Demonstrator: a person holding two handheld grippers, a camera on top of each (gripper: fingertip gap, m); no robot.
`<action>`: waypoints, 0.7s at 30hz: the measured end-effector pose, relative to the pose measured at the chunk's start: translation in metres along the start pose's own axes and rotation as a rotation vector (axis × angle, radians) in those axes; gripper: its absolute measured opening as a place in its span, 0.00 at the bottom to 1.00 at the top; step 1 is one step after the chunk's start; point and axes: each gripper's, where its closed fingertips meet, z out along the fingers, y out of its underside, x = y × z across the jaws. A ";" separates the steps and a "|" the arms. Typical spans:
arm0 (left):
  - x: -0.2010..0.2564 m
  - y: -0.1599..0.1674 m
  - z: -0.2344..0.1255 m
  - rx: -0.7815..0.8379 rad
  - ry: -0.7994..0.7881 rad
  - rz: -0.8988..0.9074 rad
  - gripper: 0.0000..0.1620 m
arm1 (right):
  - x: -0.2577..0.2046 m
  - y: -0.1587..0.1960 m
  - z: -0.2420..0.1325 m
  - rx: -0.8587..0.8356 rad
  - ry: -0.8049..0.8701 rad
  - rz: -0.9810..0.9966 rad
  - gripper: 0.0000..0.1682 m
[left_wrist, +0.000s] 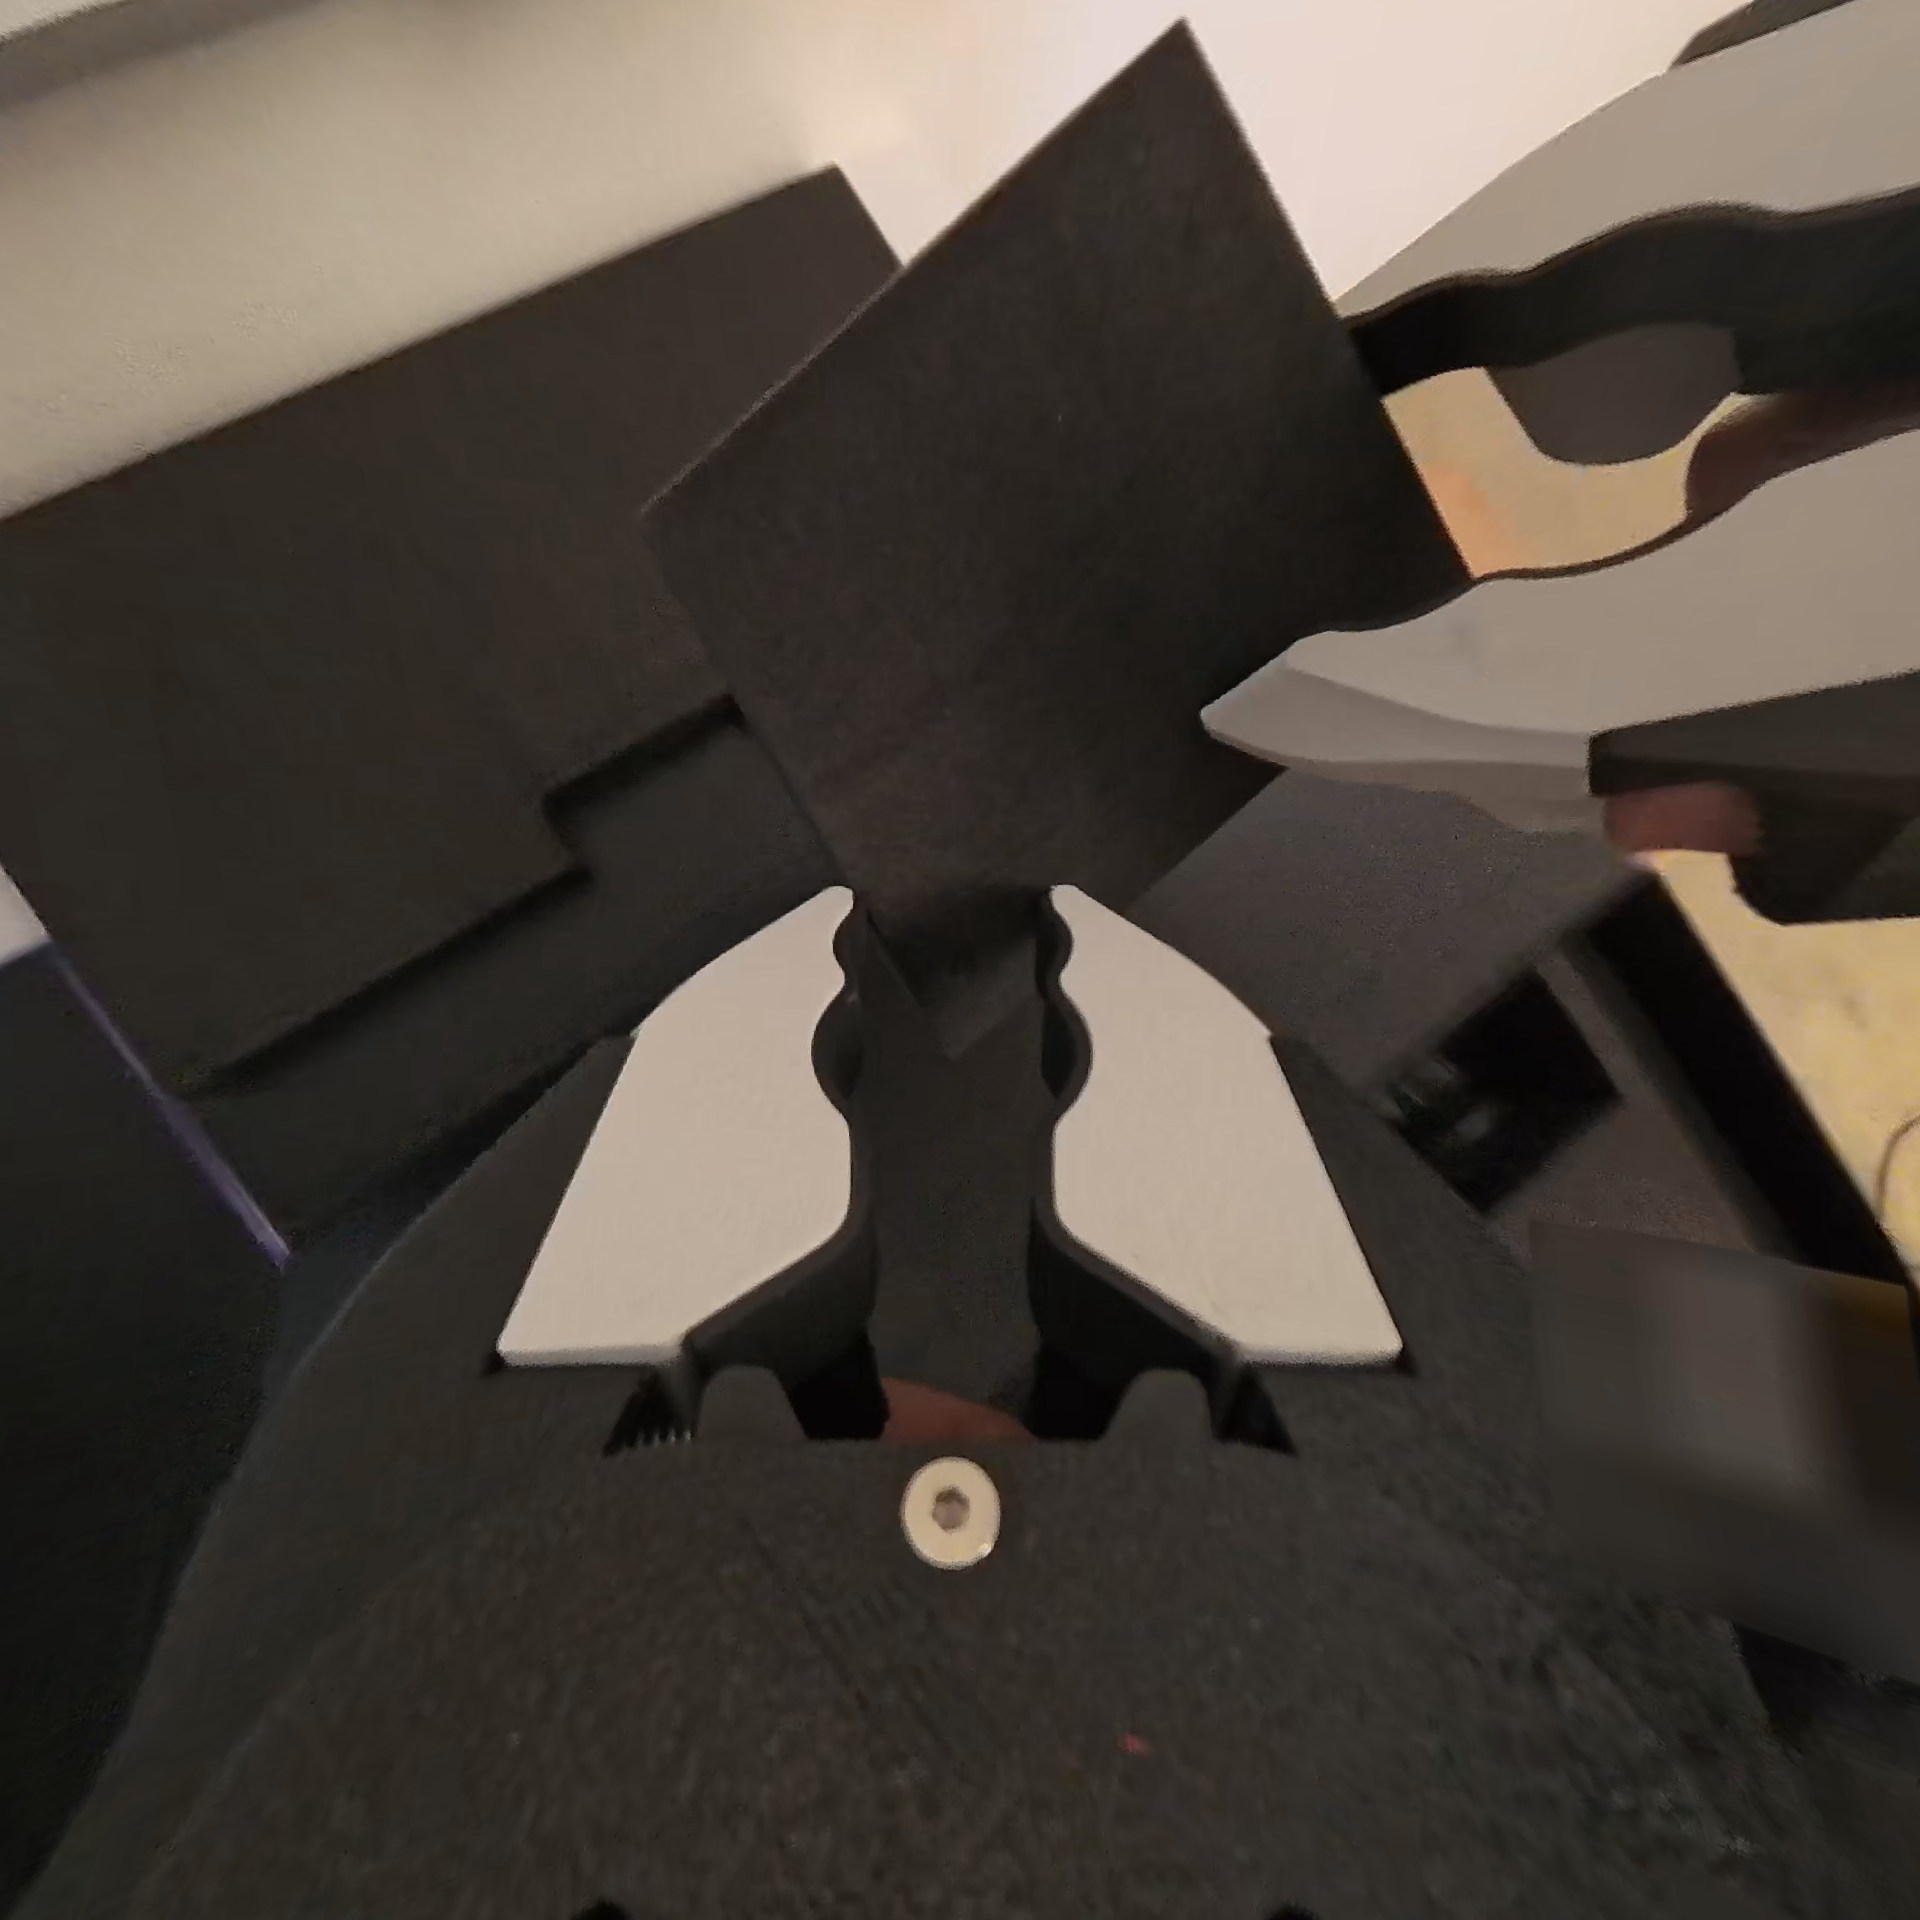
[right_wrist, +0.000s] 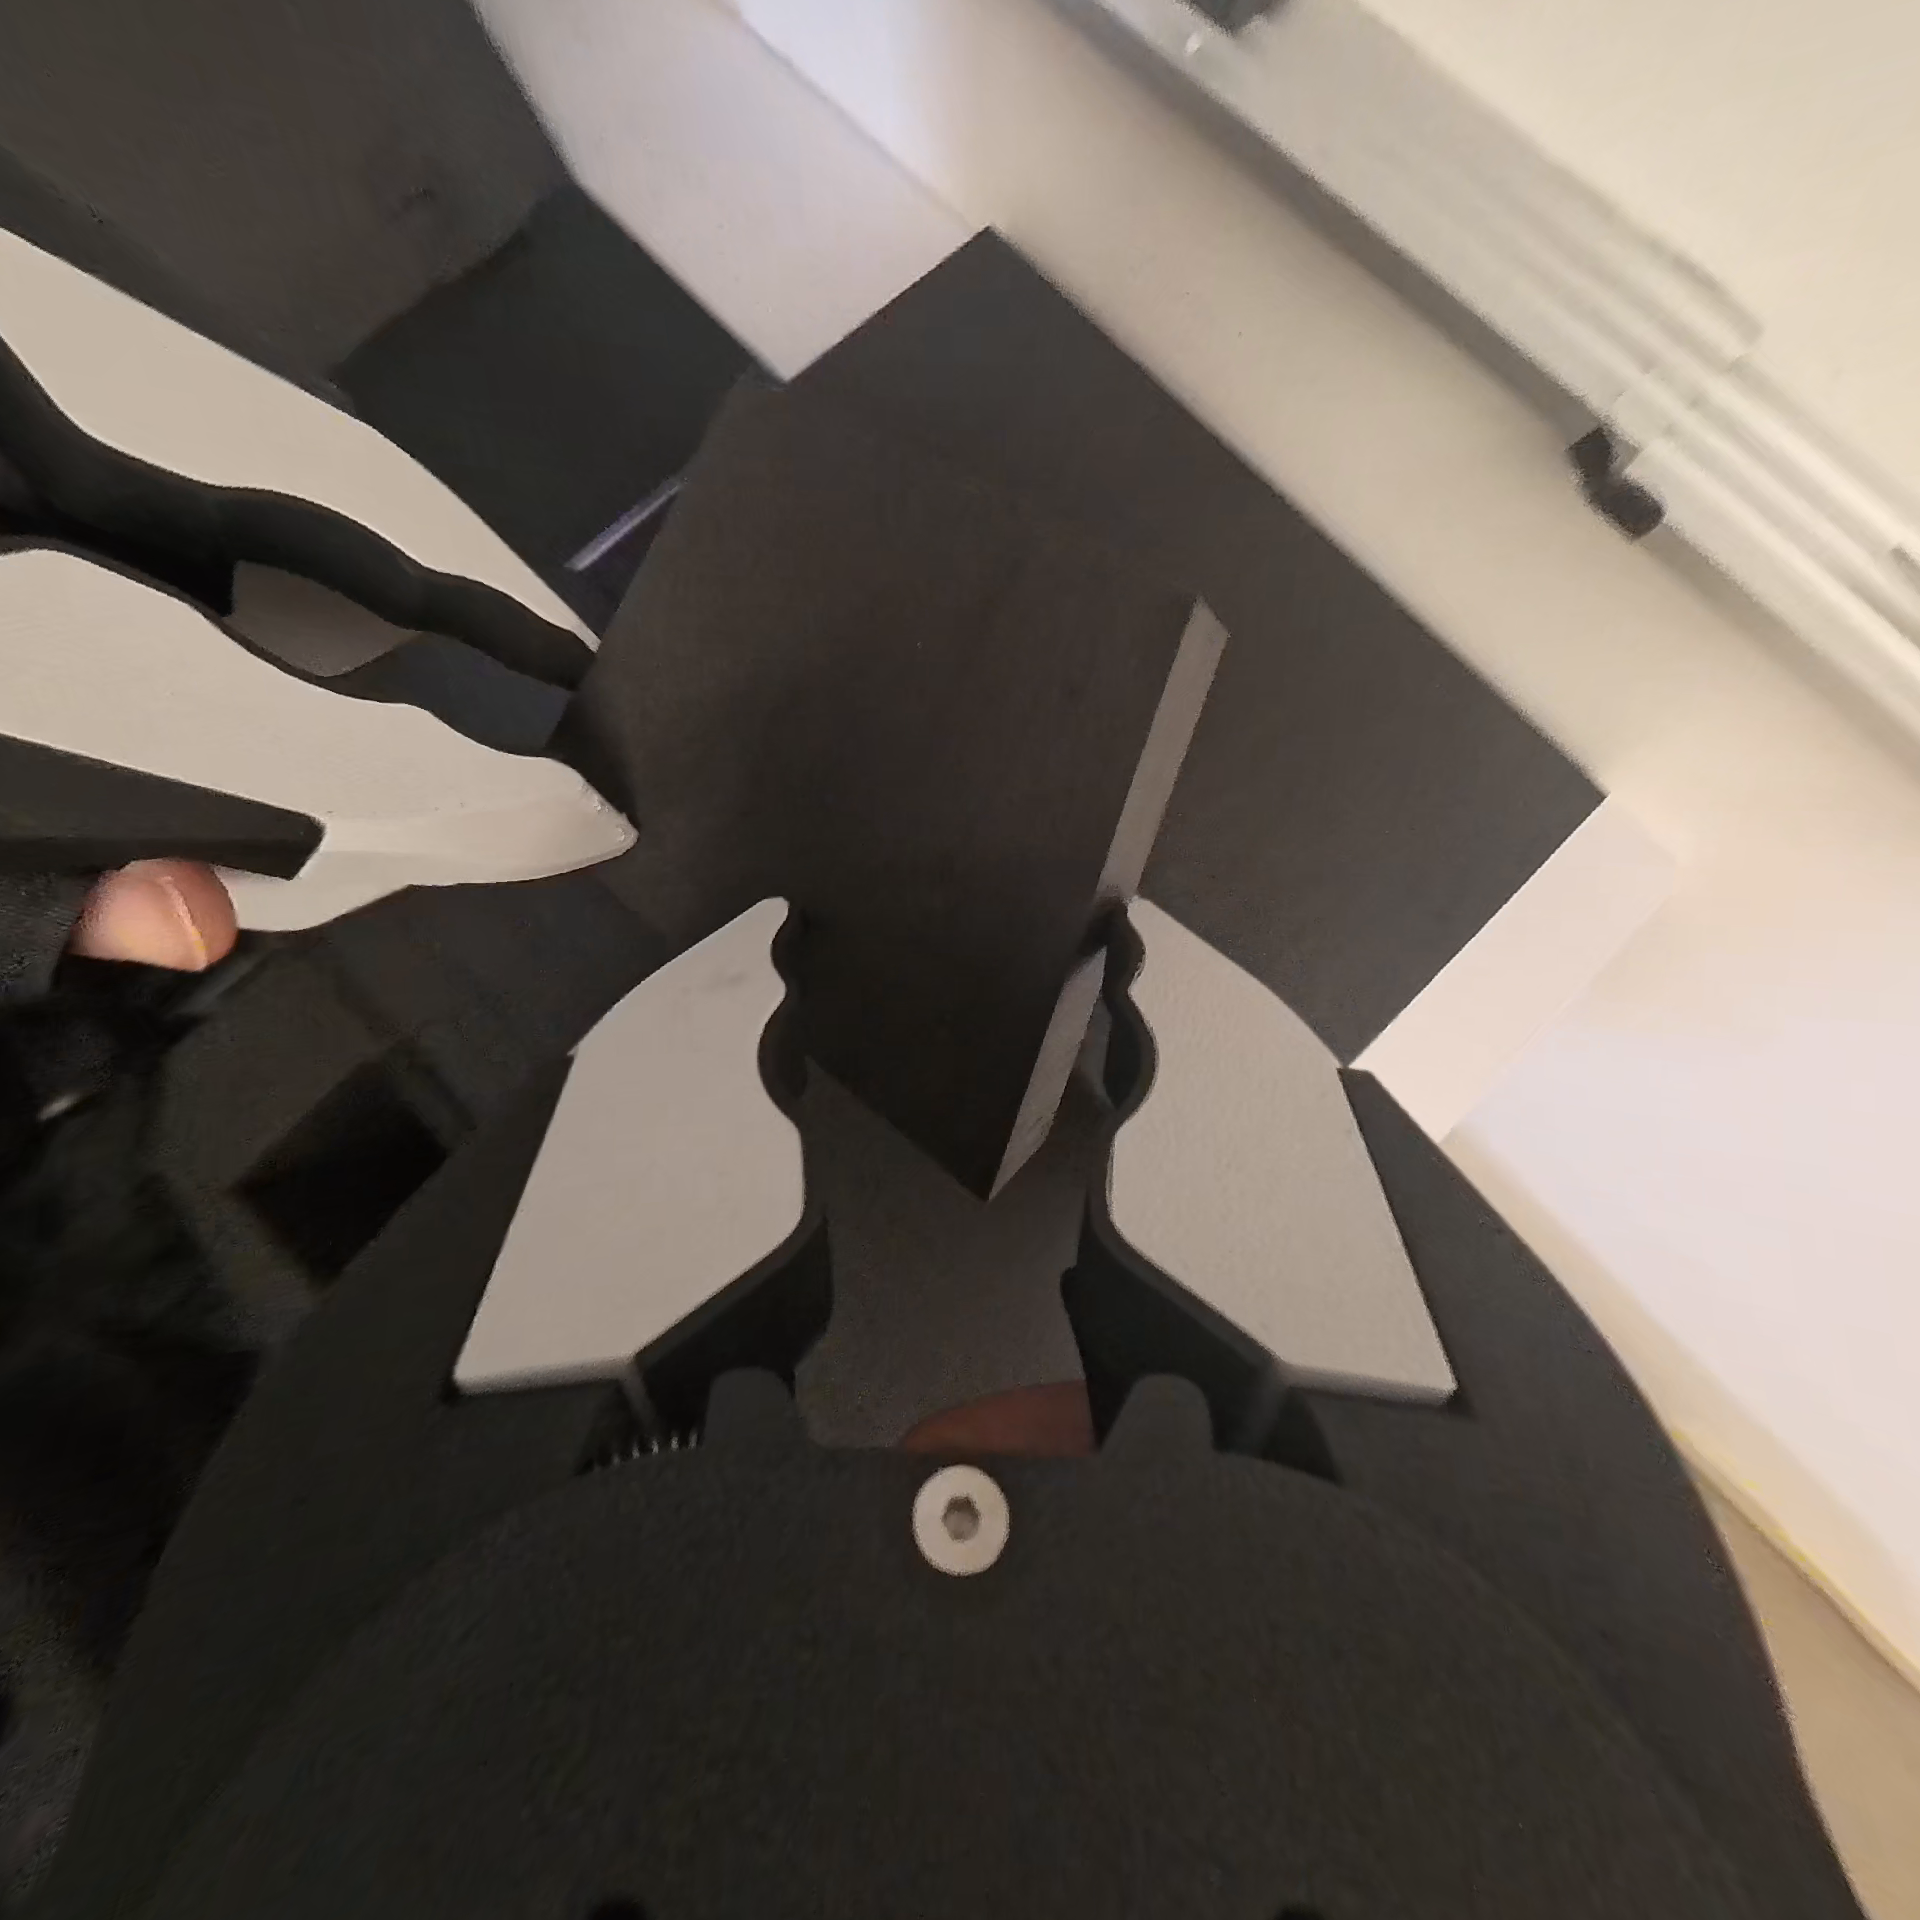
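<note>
A black square block (left_wrist: 1018, 499) with a pale grey edge (right_wrist: 1164, 769) is held in the air between both grippers. My left gripper (left_wrist: 951, 935) is shut on its near corner. It also shows at the left of the right wrist view (right_wrist: 608, 748), pinching the block's left corner. My right gripper (right_wrist: 956, 935) is shut on the corner nearest to it, with its jaws set fairly wide across the block's thickness. It also shows at the right of the left wrist view (left_wrist: 1288, 530), astride the block's right corner.
A large black foam slab (left_wrist: 312, 623) with a stepped cut-out lies behind the block. Another black slab (right_wrist: 1351, 831) lies on a white surface (right_wrist: 1662, 1143). A metal rail (right_wrist: 1455, 260) runs along the upper right. A person's thumb (right_wrist: 156, 914) shows on the left gripper's handle.
</note>
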 end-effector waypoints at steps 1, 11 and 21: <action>-0.014 -0.010 0.019 -0.007 -0.009 0.004 0.19 | 0.017 -0.005 0.017 0.000 0.007 -0.009 0.33; -0.092 -0.028 0.212 -0.143 -0.054 0.071 0.18 | 0.139 0.052 0.184 -0.087 -0.025 0.085 0.32; -0.102 -0.013 0.290 -0.238 -0.028 0.095 0.17 | 0.171 0.117 0.246 -0.155 -0.071 0.295 0.32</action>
